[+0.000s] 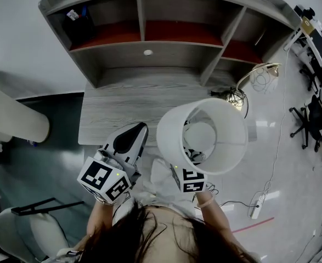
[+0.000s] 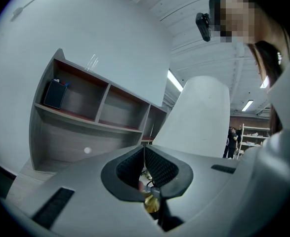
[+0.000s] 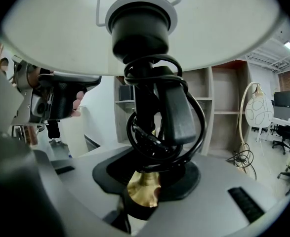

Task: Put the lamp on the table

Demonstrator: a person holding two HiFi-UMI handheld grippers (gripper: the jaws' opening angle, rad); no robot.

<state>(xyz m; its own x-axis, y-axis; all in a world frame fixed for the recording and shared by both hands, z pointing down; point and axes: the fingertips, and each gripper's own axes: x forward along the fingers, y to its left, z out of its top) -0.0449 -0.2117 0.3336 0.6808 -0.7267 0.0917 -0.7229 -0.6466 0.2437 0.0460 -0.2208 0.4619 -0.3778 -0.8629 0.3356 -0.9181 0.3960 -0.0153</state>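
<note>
by the table (image 1: 114, 106), the right gripper (image 3: 147, 174) clamps the lamp (image 1: 169, 138) at its black cord-wound stem, white shade up. the left gripper (image 1: 132, 137) is closed, empty

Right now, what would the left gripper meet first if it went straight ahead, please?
Probably the grey wooden shelf unit; the left gripper would narrowly pass the white drum lampshade, though depth is unclear.

One table lamp (image 1: 224, 144), one desk (image 1: 117, 113).
</note>
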